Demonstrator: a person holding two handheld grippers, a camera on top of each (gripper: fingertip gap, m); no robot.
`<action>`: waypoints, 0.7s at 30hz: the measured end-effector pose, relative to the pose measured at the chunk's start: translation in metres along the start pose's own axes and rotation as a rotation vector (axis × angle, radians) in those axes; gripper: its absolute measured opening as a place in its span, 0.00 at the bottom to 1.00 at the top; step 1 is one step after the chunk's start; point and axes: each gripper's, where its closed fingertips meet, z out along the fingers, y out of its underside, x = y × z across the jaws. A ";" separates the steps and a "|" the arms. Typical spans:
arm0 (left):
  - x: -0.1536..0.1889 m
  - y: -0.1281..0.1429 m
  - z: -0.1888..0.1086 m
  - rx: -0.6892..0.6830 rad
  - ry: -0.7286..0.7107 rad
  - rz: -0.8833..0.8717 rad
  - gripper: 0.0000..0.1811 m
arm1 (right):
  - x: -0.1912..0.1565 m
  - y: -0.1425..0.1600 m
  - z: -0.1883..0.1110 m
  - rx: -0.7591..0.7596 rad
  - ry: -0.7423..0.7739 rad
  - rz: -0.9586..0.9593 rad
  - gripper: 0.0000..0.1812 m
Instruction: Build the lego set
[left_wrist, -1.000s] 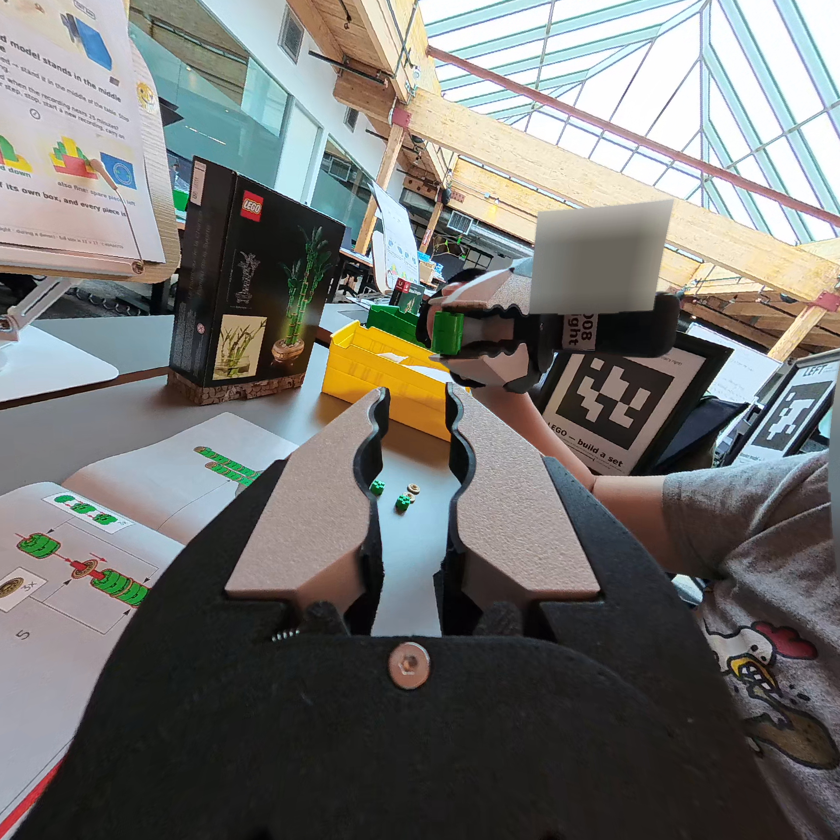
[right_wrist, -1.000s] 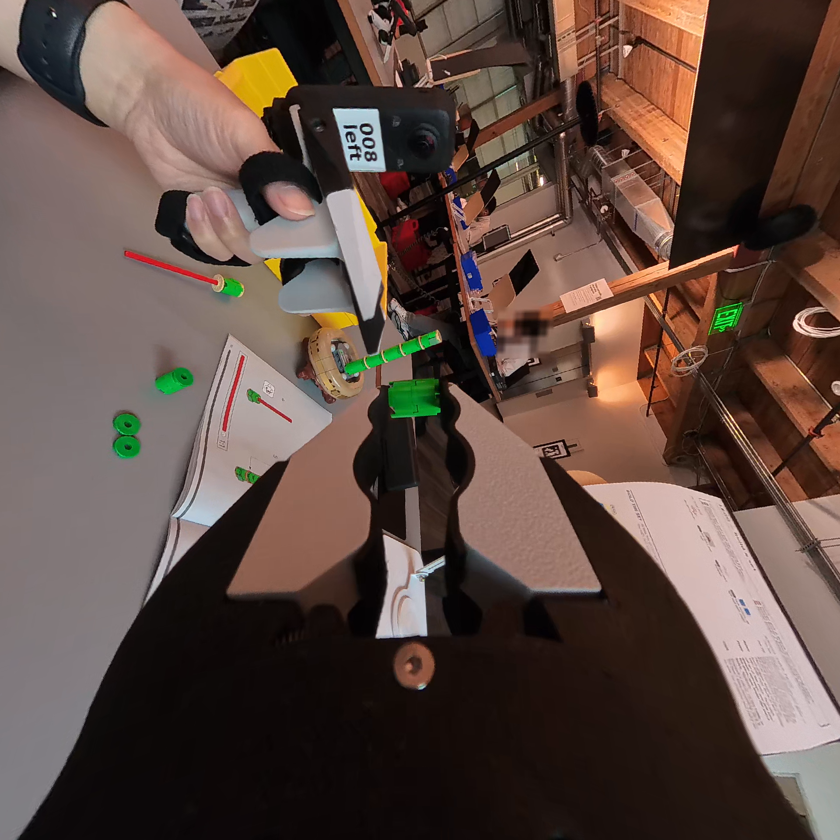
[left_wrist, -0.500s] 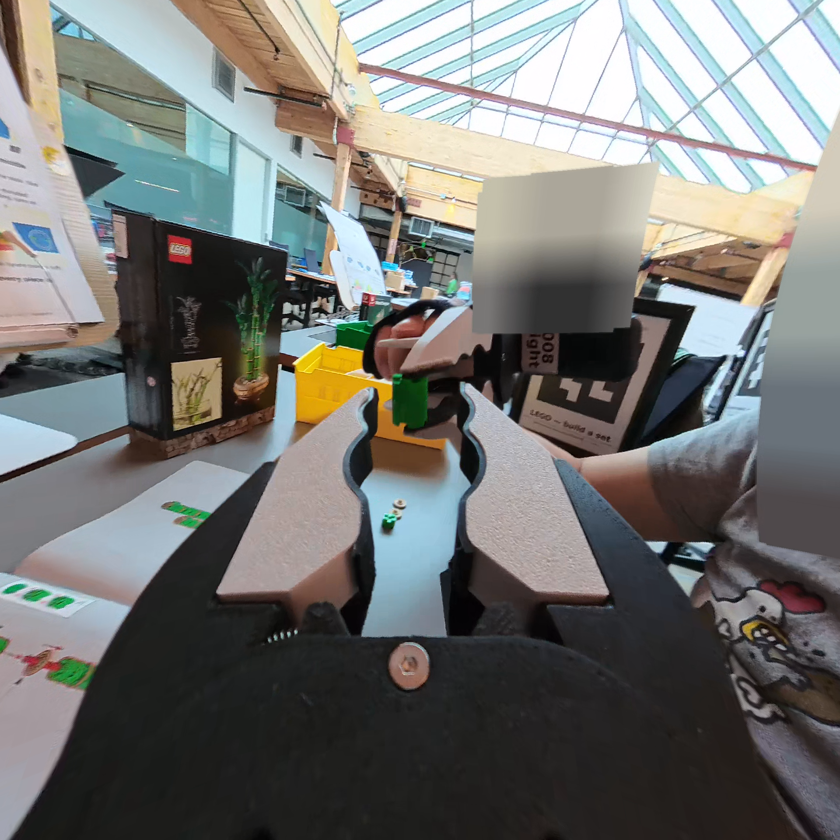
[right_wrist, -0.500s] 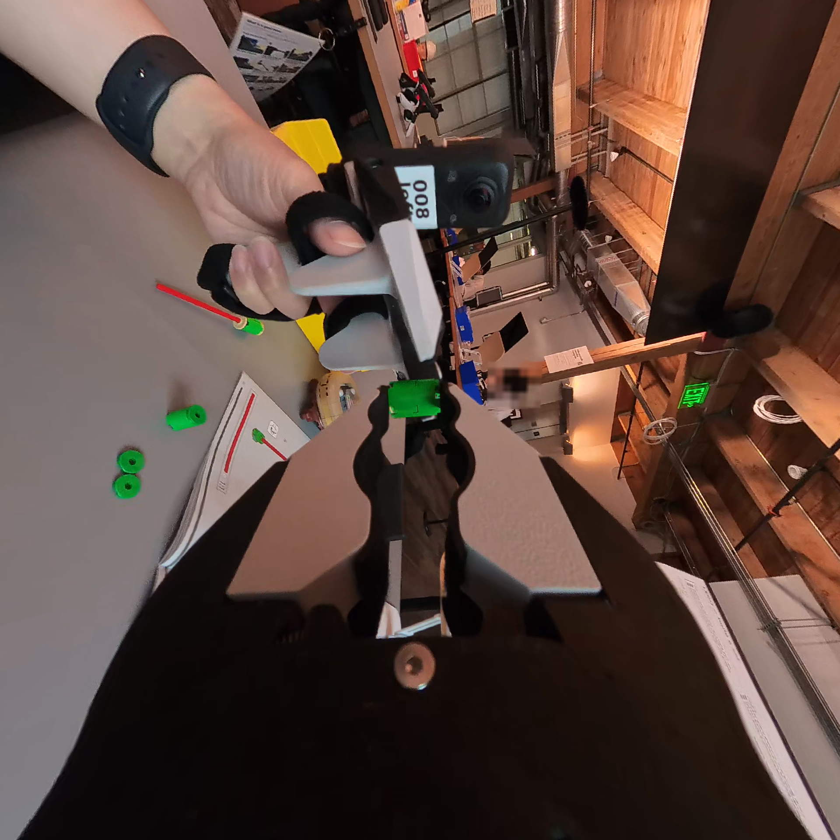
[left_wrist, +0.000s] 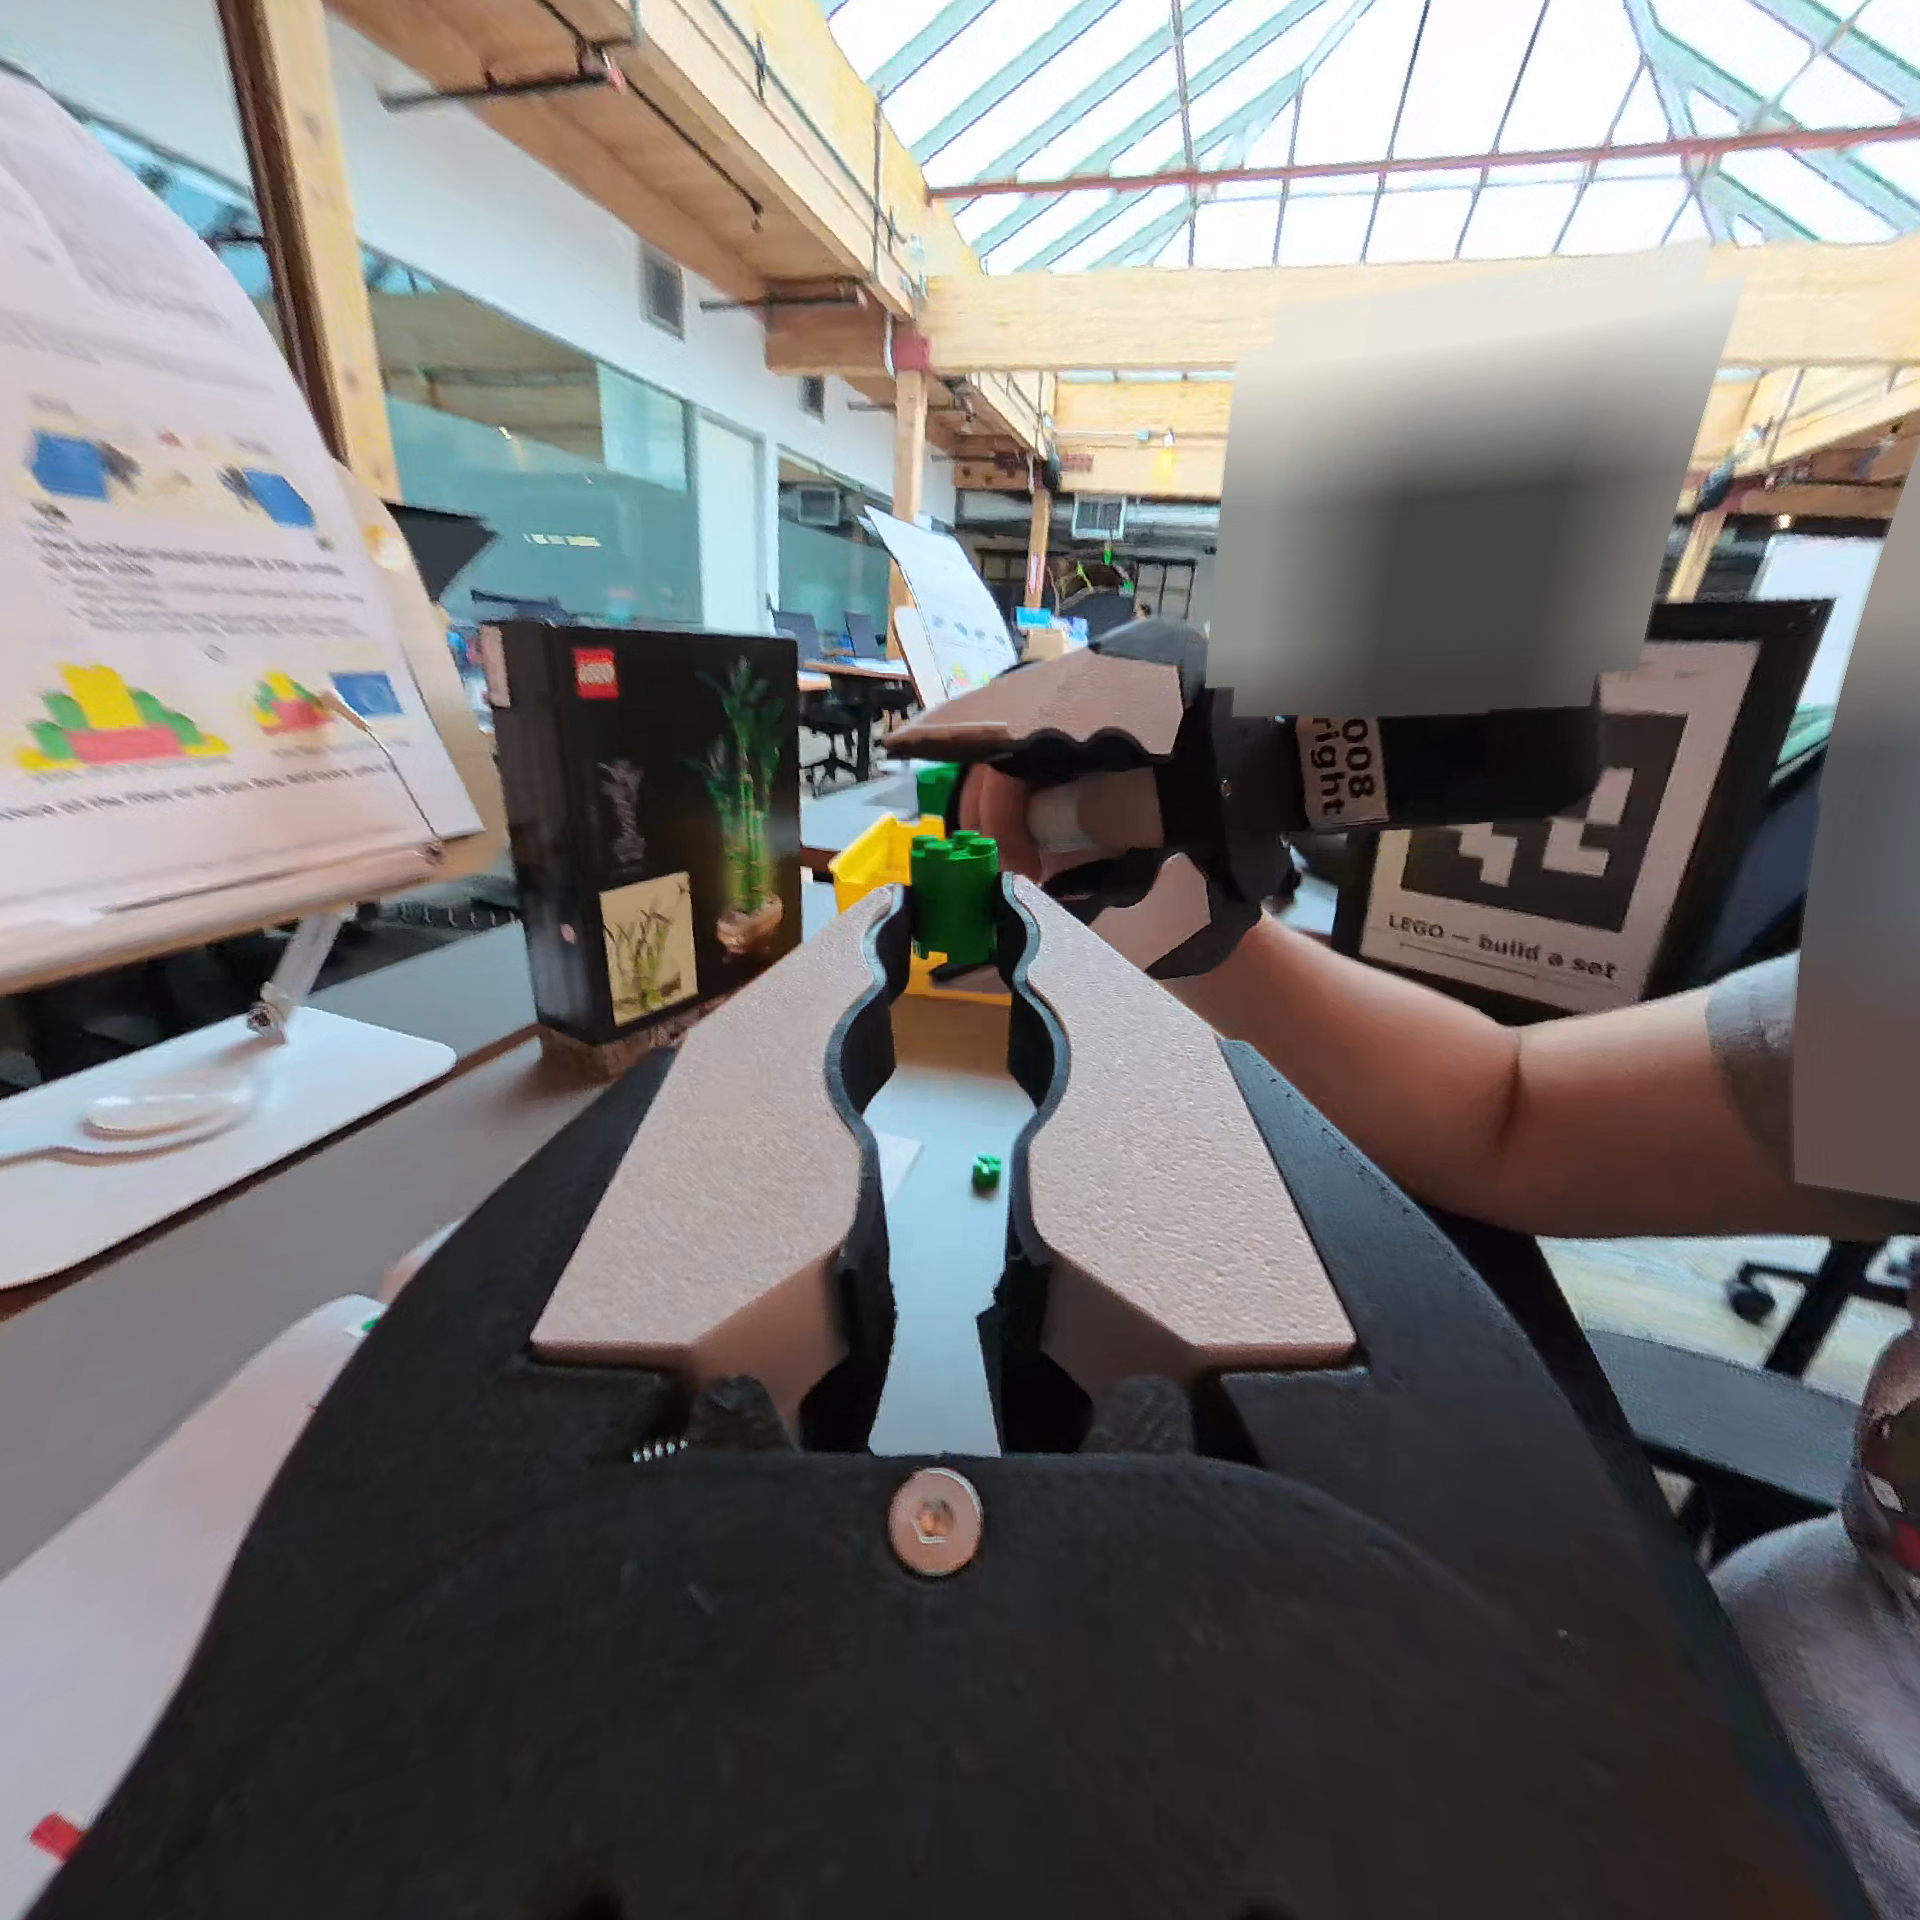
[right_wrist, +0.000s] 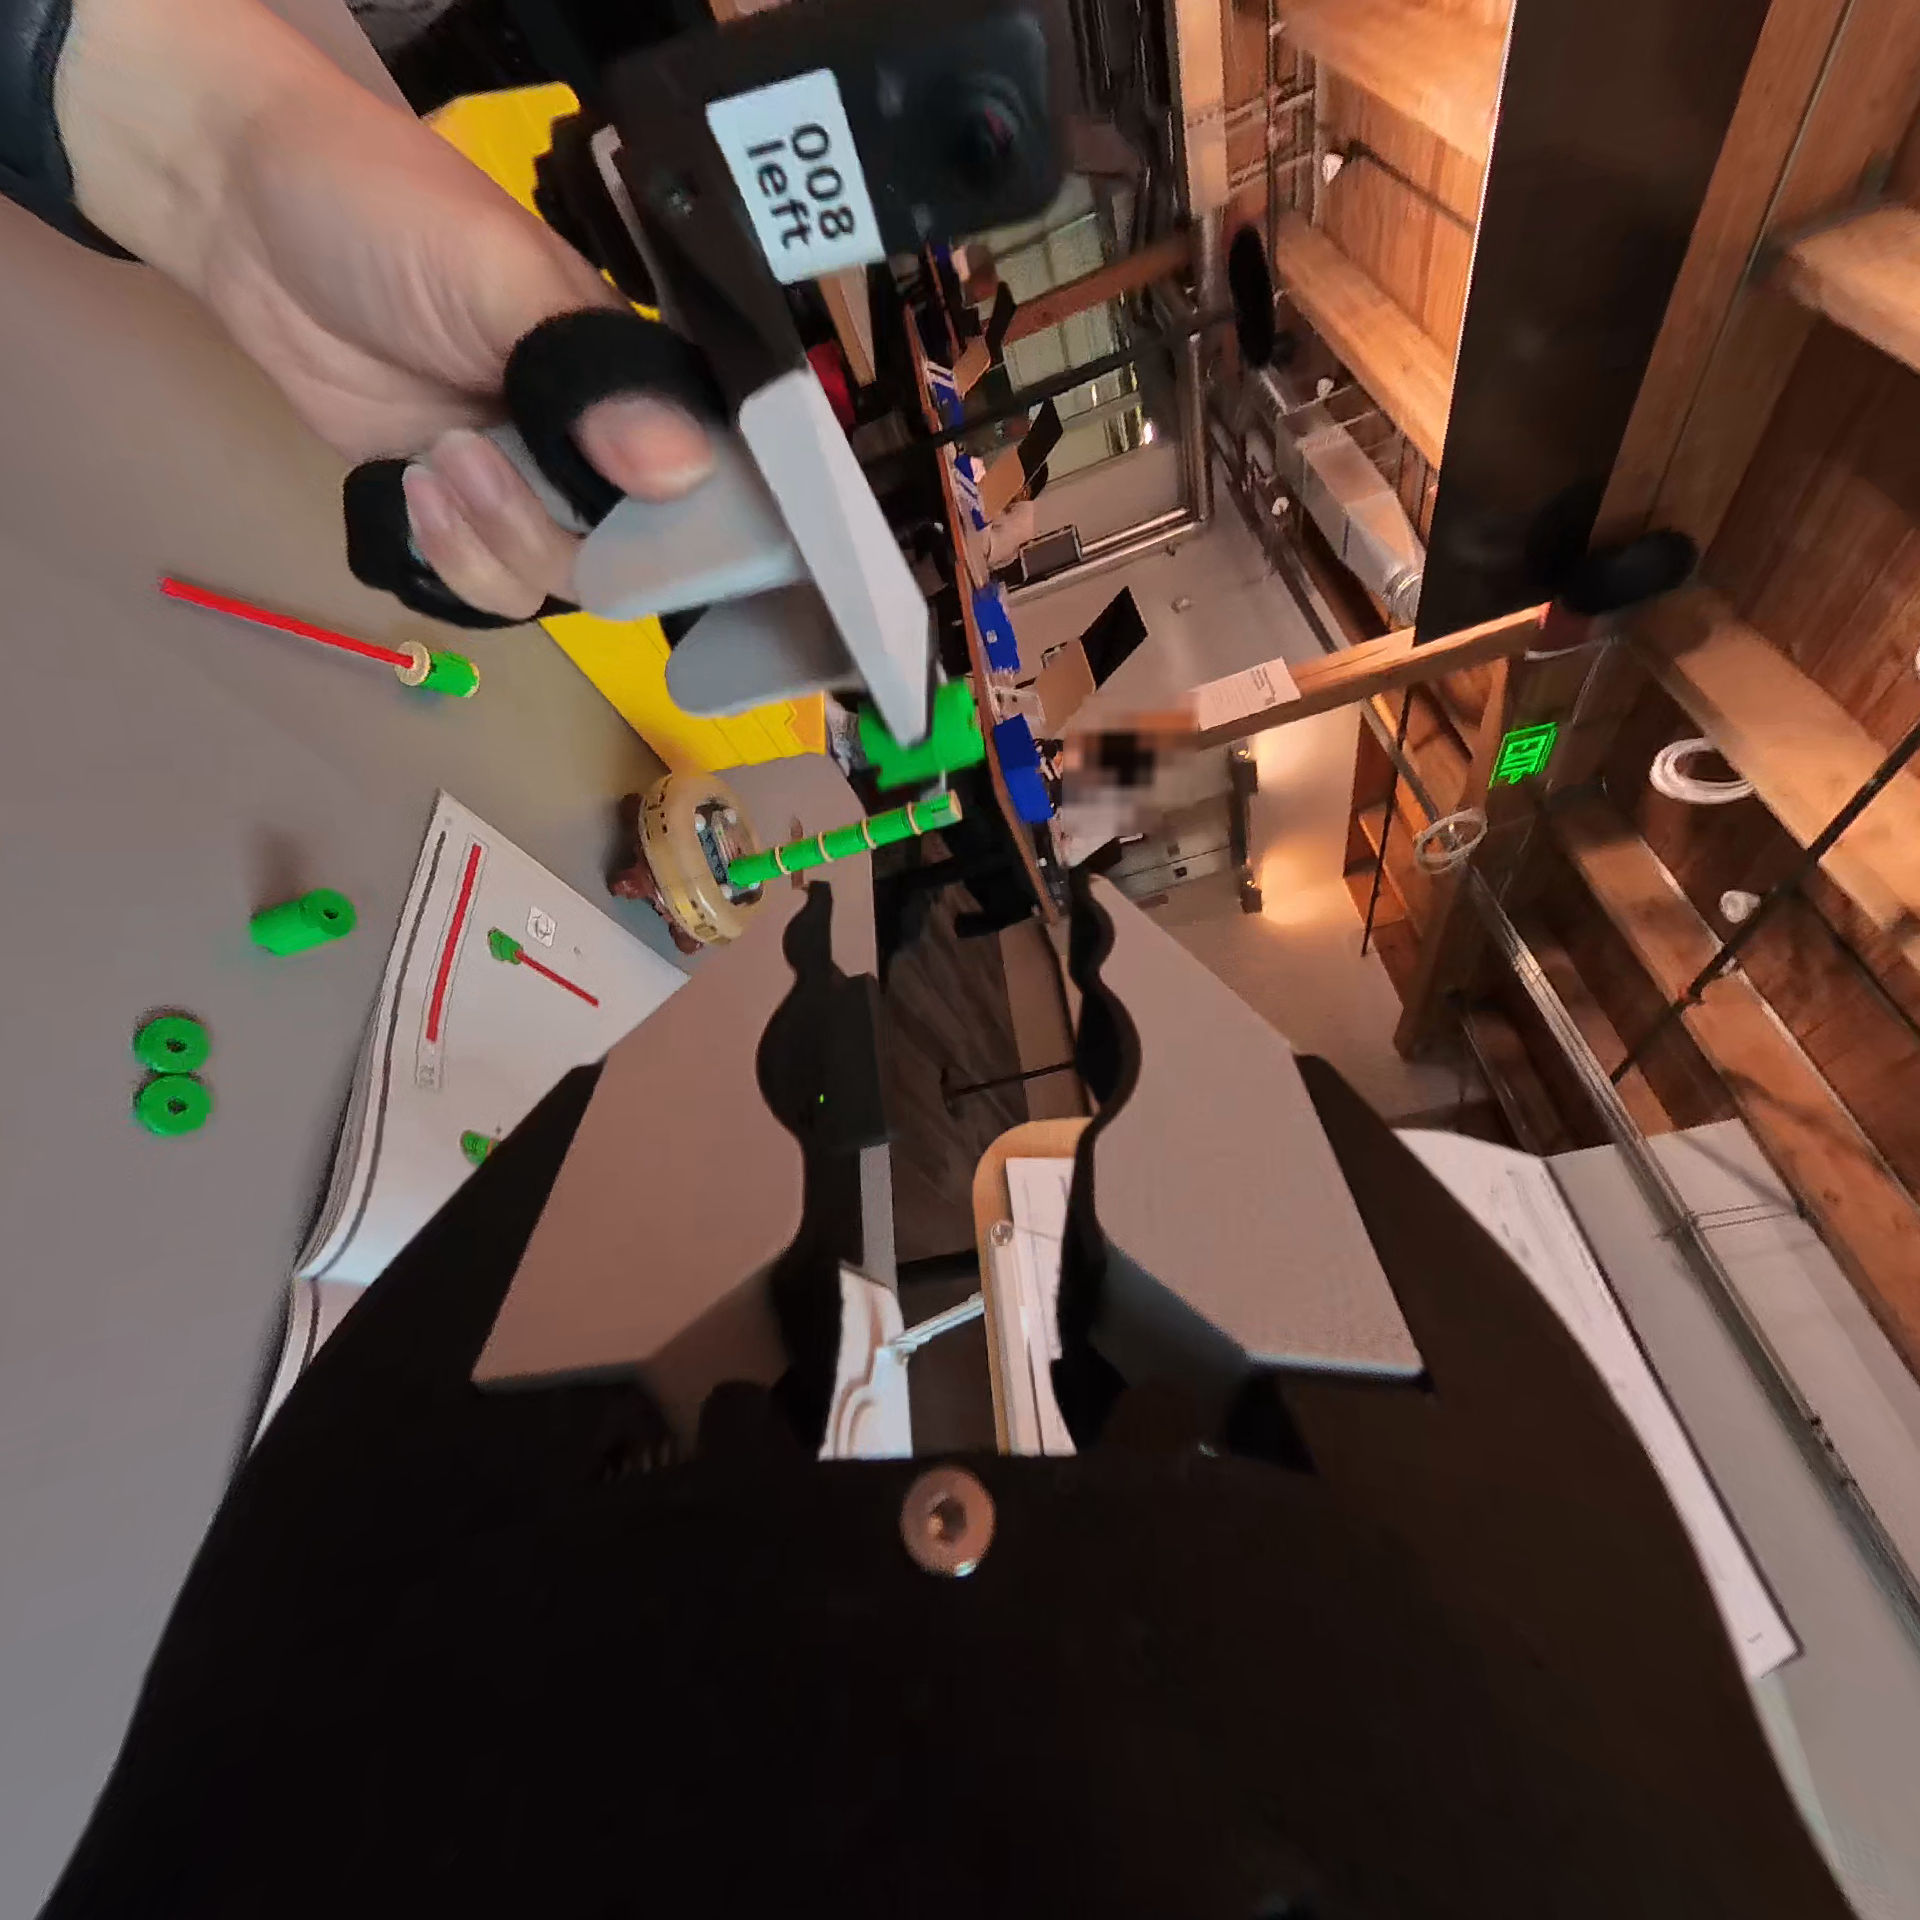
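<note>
A green round brick (left_wrist: 954, 883) sits clamped between the tips of my left gripper (left_wrist: 951, 906), held up above the table. In the right wrist view the same brick (right_wrist: 935, 748) shows at the tips of the left gripper (right_wrist: 899, 717). My right gripper (right_wrist: 951, 899) is open and empty, a short way back from the brick. In the left wrist view its spread fingers (left_wrist: 1049, 707) stand just behind the brick. A tan pot base (right_wrist: 691, 857) with a green bamboo stalk (right_wrist: 842, 836) stands on the table.
A red rod with a green end (right_wrist: 281, 623), a green cylinder (right_wrist: 301, 922) and two green rings (right_wrist: 171, 1075) lie on the grey table beside the open instruction booklet (right_wrist: 488, 997). A yellow tray (left_wrist: 868, 868), the set's box (left_wrist: 655, 831) and a paper stand (left_wrist: 187, 665) stand behind. The grippers are tip to tip, or close to it.
The green brick passed from my right gripper to my left. The left moved in and shut on it; the right opened and drew back.
</note>
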 end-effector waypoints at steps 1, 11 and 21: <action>-0.003 -0.005 -0.005 0.028 -0.006 -0.008 0.08 | 0.004 0.005 -0.006 -0.011 -0.012 0.026 0.25; -0.034 0.001 -0.018 0.010 -0.143 0.117 0.08 | -0.062 0.155 -0.147 -0.710 -0.566 0.967 0.20; -0.032 0.009 -0.015 -0.051 -0.155 0.178 0.07 | -0.150 0.149 -0.118 -0.721 -0.841 0.965 0.10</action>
